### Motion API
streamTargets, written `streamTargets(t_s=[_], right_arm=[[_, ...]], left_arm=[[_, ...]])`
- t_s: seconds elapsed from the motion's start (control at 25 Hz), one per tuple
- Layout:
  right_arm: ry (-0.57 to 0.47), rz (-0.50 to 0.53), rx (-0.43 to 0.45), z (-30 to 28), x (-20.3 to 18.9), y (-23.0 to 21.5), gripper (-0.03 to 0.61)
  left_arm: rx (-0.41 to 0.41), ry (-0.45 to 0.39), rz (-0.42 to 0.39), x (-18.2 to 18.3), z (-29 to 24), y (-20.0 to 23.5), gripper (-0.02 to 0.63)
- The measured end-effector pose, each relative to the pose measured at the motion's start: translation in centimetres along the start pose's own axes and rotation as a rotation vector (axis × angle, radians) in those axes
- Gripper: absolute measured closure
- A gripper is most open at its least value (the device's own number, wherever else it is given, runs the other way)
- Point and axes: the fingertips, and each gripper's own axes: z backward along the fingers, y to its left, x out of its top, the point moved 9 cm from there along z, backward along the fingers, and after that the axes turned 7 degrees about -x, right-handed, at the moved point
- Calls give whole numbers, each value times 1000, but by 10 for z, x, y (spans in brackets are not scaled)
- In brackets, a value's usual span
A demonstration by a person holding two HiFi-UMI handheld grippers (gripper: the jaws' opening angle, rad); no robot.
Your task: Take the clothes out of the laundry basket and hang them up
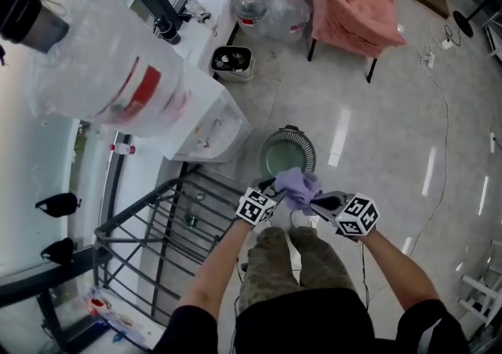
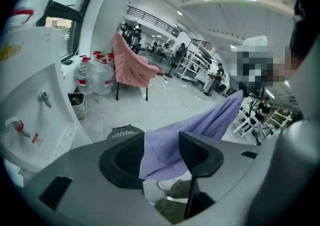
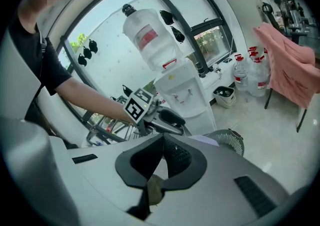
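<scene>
The step in hand is judged to be the carrying of one garment to the rack (image 1: pixel 137 205), which is seen low on the left, beside the basket (image 1: pixel 307 152) on the floor. The lilac cloth (image 1: pixel 296 186) is held up over the basket, between the two grippers and in front of the person's knees. It should be spread before it is brought across. A free edge should be taken well away from the pinched one, and the two edges drawn apart so that the cloth can be laid flat over a bar and not bunched.

The right gripper (image 1: pixel 315 204) is clenched. A corner of the cloth appears to be pinched in it, since the cloth runs up taut towards it in the left gripper view. The left gripper (image 2: pixel 161 155) is released: its jaws are set wide apart, and a fold of the cloth hangs loose between them without being squeezed. A firm bite should be taken there before any pull is made.
</scene>
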Motion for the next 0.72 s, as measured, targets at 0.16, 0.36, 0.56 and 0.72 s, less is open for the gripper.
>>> streamTargets(t_s=[0.16,0.36,0.56,0.72], right_arm=[[25,12,20,-1,-1,11,578],[54,27,32,-6,-1,22,579],[72,33,41,-12,-5,30,578],[85,40,36,-8,-11,34,578]], left_arm=[[-70,107,-100,-16,-18,1,398],[-101,163,-187,-31,-35,-7,432],[-125,205,-265,-34,-39,-17,584],[-114,168,-156,-41,-17,-19,596]])
